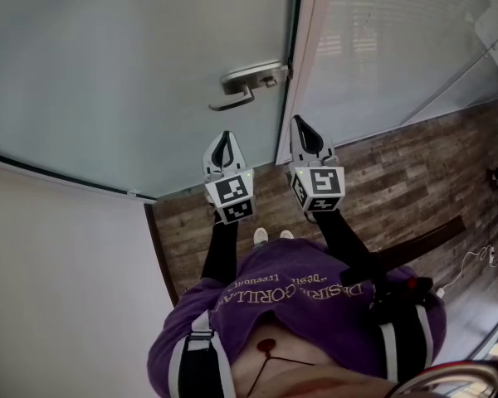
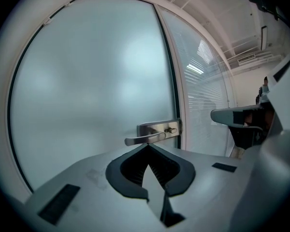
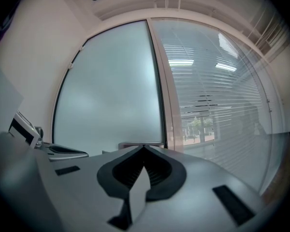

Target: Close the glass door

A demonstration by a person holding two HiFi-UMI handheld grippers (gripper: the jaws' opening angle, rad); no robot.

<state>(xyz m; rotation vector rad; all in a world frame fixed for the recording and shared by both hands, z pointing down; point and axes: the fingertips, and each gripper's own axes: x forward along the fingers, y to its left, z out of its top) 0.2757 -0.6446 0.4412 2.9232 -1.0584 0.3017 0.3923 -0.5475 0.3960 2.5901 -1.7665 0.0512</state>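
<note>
**Both grippers shut and empty, parked short of the door handle**

Nearest to us: purple sweatshirt (image 1: 299, 305), then shoe tips (image 1: 270, 236) on the wood floor (image 1: 398, 181), all well below the door handle (image 1: 249, 85) in the head view.

Left gripper (image 1: 225, 136): jaws together, tips meeting, nothing between them. It sits just below the handle and points at it. We see a gap to the lever, so no contact.

Right gripper (image 1: 297, 121): jaws together as well, nothing between them. It sits below and right of the handle, in line with the white frame post (image 1: 303, 73), touching nothing.

The handle is a metal lever on a plate, lever end pointing left, mounted at the right edge of the frosted glass door (image 1: 149, 56).

The door spreads left and above the handle. Its dark edge runs alongside the frame post just right of the handle. We cannot tell whether it is latched.

Further right of the handle, past the post: a striped glass partition (image 1: 398, 40).

Left of and below the handle: a plain white wall (image 1: 58, 288).
</note>
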